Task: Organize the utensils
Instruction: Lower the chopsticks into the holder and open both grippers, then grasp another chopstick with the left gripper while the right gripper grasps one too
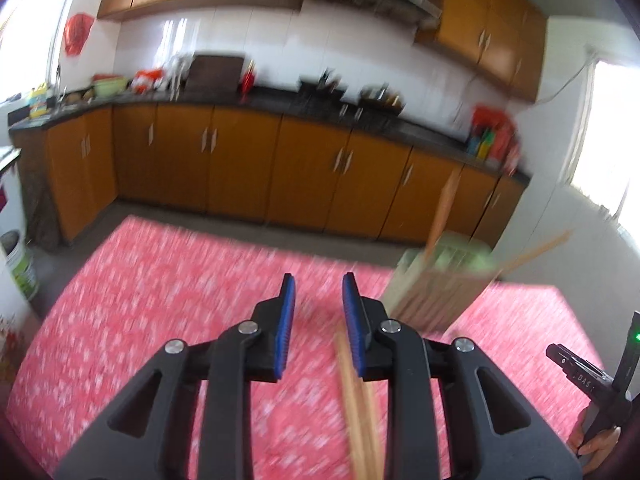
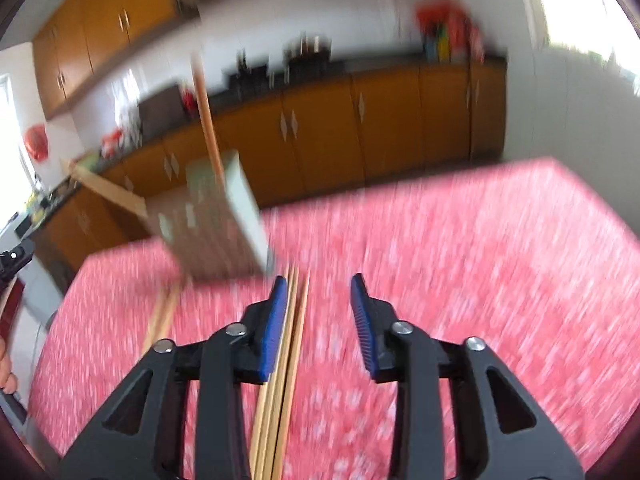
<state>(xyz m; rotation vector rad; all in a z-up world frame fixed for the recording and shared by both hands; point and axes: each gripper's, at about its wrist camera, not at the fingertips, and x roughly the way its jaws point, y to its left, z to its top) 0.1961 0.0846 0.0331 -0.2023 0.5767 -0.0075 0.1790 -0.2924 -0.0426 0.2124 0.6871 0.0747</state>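
Pale wooden chopsticks (image 2: 280, 380) lie on the pink-and-white patterned tabletop (image 2: 480, 260), long axis running from 6 toward 12 o'clock, just beside the right claw's (image 2: 319, 300) left blue pad. Another pair (image 1: 360, 408) lies likewise under the left claw (image 1: 319, 300). Both claws stand parted, gripping nothing, tilted downward. At 11 o'clock in the right view, a blurred pale green slotted holder (image 2: 224, 224) carries more chopsticks.

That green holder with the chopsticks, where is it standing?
The green holder stands on the red tablecloth near its far edge, right of the left tool and left of the right tool.
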